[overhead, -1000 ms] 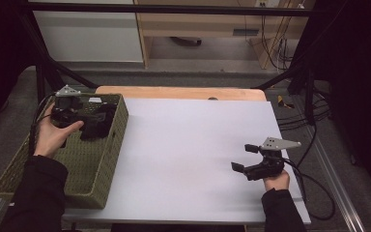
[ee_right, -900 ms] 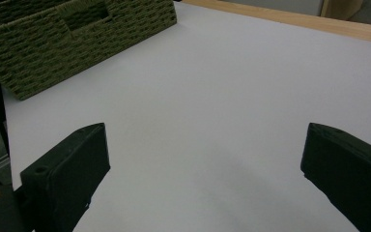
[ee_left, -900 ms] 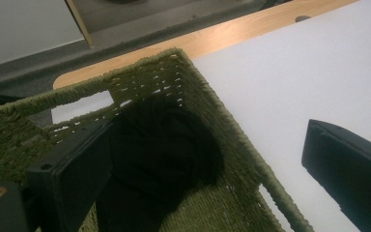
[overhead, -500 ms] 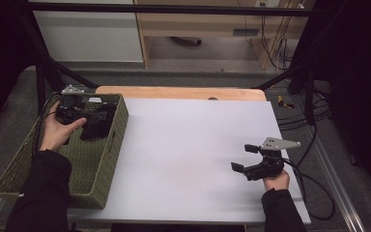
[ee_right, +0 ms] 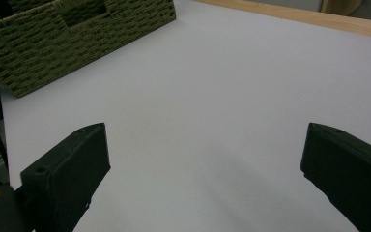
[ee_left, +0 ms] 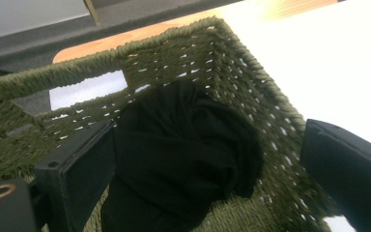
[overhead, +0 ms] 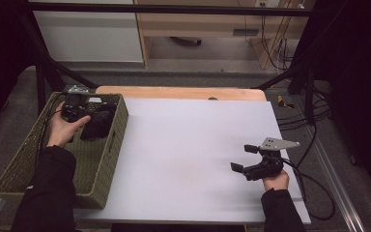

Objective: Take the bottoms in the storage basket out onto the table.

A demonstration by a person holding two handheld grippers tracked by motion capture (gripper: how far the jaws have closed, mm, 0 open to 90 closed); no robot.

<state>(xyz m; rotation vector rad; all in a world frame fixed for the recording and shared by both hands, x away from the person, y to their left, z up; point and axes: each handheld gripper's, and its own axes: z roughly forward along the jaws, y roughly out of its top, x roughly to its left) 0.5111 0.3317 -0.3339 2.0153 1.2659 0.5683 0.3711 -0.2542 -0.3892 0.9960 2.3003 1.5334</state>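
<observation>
- The crumpled black cloth lies bunched in the far corner of the olive-green woven basket, on the basket floor, pressed up against the woven walls on two sides.
- From above, that same black cloth shows as a dark heap at the far end of the basket, towards the wall that faces the table.
- The left gripper hangs right over it, jaws spread wide with the cloth between them; the nearer jaw sits just beside the fabric (touching or not, I cannot tell), the other is well out to the side.
- In the high view, the left gripper is inside the basket at its far end, with the person's hand wrapped round it from below and a dark sleeve leading back to the near edge.
- The basket sits on the left side of the white table top, its long wall running along the table's left edge.
- Over on the right, the right gripper rests low near the front right corner of the table, jaws apart and holding nothing (grey plate on top, cable trailing off to the side).
- Its own camera looks across bare white surface between the two parted jaws of the right gripper, with the woven basket well off at the far corner.
</observation>
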